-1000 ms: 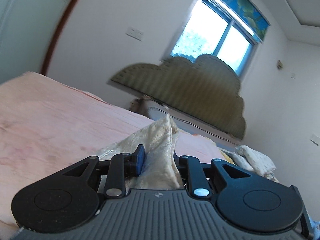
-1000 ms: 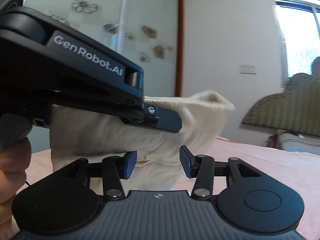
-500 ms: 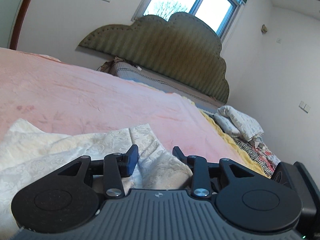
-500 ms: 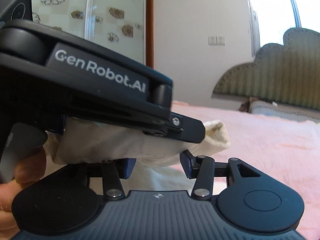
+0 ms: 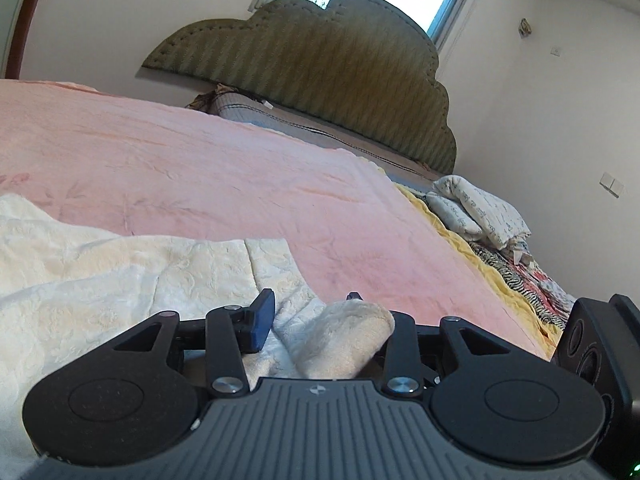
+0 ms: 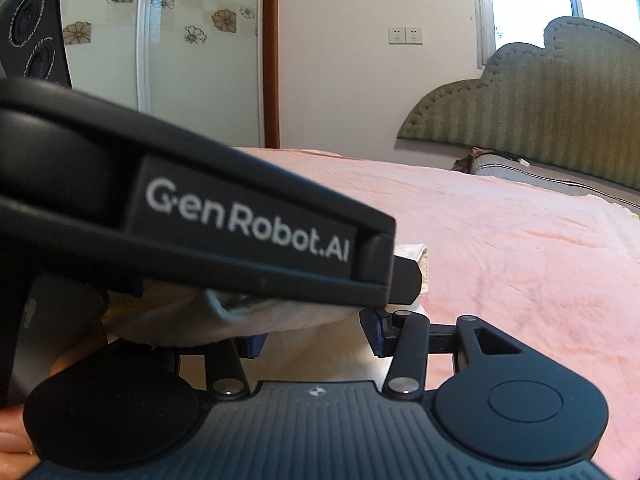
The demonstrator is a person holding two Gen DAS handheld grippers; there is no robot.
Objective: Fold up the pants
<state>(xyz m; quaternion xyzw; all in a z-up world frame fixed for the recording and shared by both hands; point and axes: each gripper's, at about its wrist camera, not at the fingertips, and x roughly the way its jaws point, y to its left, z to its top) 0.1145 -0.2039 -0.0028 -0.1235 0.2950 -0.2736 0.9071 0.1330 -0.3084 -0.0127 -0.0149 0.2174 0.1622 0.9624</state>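
Observation:
The cream patterned pants [image 5: 132, 280] lie on the pink bed cover [image 5: 224, 176]. A rolled edge of the pants [image 5: 344, 344] sits between the jaws of my left gripper [image 5: 308, 316], which stand apart around it. In the right wrist view the left gripper's black body [image 6: 224, 224] crosses close in front, with pants cloth [image 6: 288, 316] hanging under it. My right gripper [image 6: 316, 336] is open, its jaws wide on either side of cream cloth, low over the bed cover [image 6: 500, 240].
A green padded headboard [image 5: 320, 68] stands at the far end of the bed, under a window. Bunched bedding and clothes [image 5: 484, 216] lie along the bed's right side. A wardrobe with flower-print doors [image 6: 180, 60] stands behind.
Both grippers have come down from holding the pants up in the air to the bed. The pants now lie flat on the cover, and the left jaws have spread apart.

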